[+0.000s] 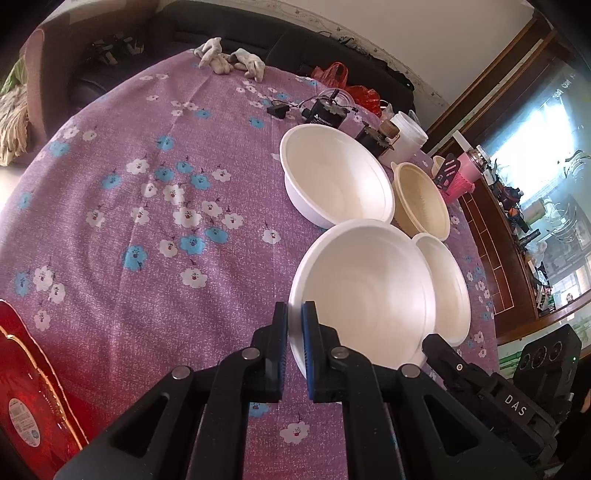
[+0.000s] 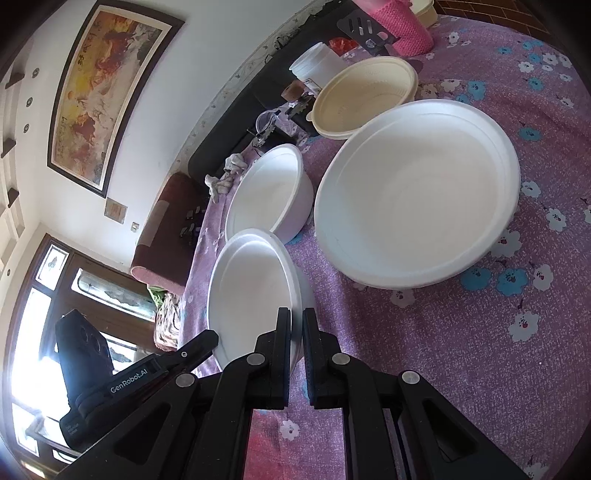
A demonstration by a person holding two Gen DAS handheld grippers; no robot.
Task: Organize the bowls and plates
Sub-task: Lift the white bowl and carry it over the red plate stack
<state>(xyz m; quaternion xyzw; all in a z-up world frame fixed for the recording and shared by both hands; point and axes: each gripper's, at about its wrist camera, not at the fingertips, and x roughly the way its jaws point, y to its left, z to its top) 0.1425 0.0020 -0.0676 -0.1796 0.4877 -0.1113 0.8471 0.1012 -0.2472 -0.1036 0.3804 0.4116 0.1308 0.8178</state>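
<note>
My left gripper is shut on the near rim of a white foam bowl, tilted over the purple floral tablecloth. My right gripper is shut on the opposite rim of the same bowl; it also shows at the lower right of the left wrist view. A wide white bowl sits to the right, partly behind the held bowl in the left wrist view. A deeper white bowl and a cream bowl stand farther back.
A white plastic jar, small black devices, a pink knitted cup and grey gloves sit along the far table edge. A red packet lies at the near left. A dark sofa stands behind the table.
</note>
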